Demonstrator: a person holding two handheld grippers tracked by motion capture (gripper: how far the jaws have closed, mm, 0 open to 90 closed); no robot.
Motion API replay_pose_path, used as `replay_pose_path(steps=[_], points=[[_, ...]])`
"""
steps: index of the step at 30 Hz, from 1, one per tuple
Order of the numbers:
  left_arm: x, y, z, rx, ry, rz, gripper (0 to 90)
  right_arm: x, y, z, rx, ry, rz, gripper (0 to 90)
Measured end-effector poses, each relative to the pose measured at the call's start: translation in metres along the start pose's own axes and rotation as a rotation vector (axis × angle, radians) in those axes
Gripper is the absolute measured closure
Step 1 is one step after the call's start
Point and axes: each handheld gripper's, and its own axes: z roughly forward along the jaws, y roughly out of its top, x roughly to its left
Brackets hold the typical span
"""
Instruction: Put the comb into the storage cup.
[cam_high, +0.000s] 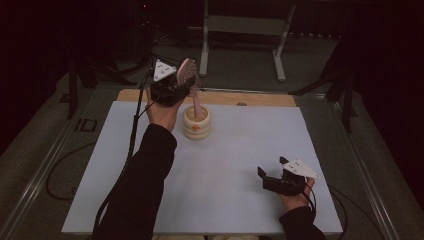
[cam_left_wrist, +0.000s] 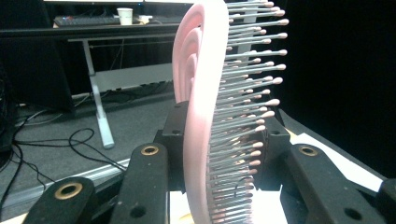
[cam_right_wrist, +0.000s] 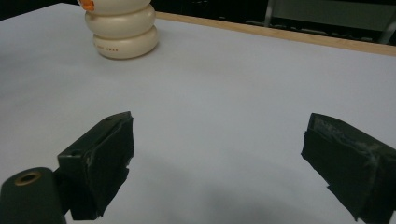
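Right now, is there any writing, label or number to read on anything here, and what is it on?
Small dark print on the lowest ring of the cream holder: too blurred to read.
Orange mark on the holder: a patch of colour, no letters to make out.
Pink hairbrush, grippers, white table cover: none.

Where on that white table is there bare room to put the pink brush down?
Bare room: the wide middle of the white table, between the cream holder and the right gripper, and the far right side. Crowded spot: the holder, where the left gripper grips the hairbrush.
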Motion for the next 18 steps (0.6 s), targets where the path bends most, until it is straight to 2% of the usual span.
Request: replay_pose_path(steps=[18], points=[[-0.0009, -0.0053, 0.0100, 0.005, 0.006, -0.011, 65.2, -0.0018, 0.0000, -0.0004, -0.001, -0.001, 0.002, 8.8]])
